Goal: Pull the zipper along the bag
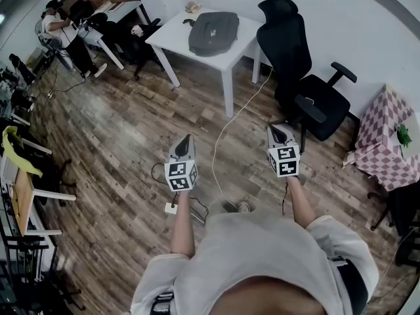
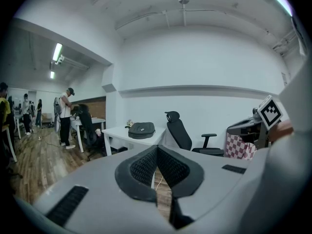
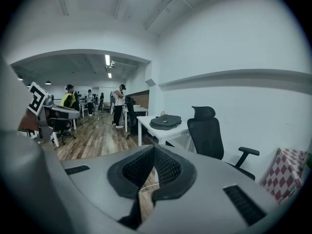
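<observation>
**Both claws shut and empty; bag lying on the far worktop**

Head view: I stand on the wooden floor (image 1: 118, 130) and hold my left claw (image 1: 186, 138) and my right claw (image 1: 275, 128) out in front of me. They are side by side, apart from each other, and each tips slightly downward.

Left gripper view: the ribbed pads (image 2: 144, 165) of my left claw meet at their tips, with nothing between them. Right gripper view: the pads (image 3: 139, 167) of my right claw are pressed together in the same way, also with nothing between them.

The dark grey bag (image 1: 213, 33) lies flat on a white worktop (image 1: 172, 37) set against the white wall, well apart from both claws. Its zipper is too small for me to make out.

A black office chair (image 1: 302, 71) stands just to the right of the worktop. A pale cable (image 1: 226, 126) runs over the floor from beside the worktop toward my feet, passing between the two claws.

At the right edge stands a small table under a checked cloth (image 1: 384, 140). At the far left, a person (image 1: 62, 31) stands by another desk.
</observation>
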{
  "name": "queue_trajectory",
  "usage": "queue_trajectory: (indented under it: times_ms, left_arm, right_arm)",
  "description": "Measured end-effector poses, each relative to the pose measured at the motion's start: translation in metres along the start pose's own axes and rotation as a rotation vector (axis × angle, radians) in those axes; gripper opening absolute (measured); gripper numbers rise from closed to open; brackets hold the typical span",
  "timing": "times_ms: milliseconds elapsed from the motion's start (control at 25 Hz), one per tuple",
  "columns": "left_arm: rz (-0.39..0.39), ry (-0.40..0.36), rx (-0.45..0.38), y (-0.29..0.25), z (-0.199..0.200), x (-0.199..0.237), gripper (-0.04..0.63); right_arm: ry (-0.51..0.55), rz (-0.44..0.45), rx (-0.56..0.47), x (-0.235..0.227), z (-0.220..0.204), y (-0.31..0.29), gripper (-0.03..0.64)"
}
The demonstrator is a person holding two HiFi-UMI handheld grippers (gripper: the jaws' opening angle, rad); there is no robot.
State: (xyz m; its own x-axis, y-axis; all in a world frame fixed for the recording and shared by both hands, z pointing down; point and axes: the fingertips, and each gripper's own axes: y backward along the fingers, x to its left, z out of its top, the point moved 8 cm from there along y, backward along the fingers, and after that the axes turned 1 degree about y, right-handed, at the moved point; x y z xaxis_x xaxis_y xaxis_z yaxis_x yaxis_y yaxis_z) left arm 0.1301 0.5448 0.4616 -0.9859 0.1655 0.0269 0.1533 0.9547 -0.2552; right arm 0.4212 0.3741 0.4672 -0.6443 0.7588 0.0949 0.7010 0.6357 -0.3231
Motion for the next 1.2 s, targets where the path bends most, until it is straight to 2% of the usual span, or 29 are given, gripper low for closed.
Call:
queue_trajectory:
  times_ms: [240, 480, 840, 1200]
  left_arm:
    - [-0.003, 0.015, 0.025, -0.019, -0.007, -0.003, 0.026]
    - [-0.023, 0.017, 0.032, -0.056, -0.005, 0.014, 0.026]
    - [-0.063, 0.015, 0.01, -0.162, 0.022, 0.09, 0.026]
    - [-0.148, 0.008, 0.011, -0.273, 0.067, 0.167, 0.026]
  right_arm:
    - [-0.007, 0.004, 0.011, -0.01, -0.002, -0.017, 0.014]
    - [-0.008, -0.007, 0.025, -0.016, 0.003, -0.054, 0.014]
    - [0.02, -0.052, 0.023, -0.025, 0.042, -0.163, 0.014]
    - [0.014, -0.115, 0.043, -0.029, 0.094, -0.272, 0.014]
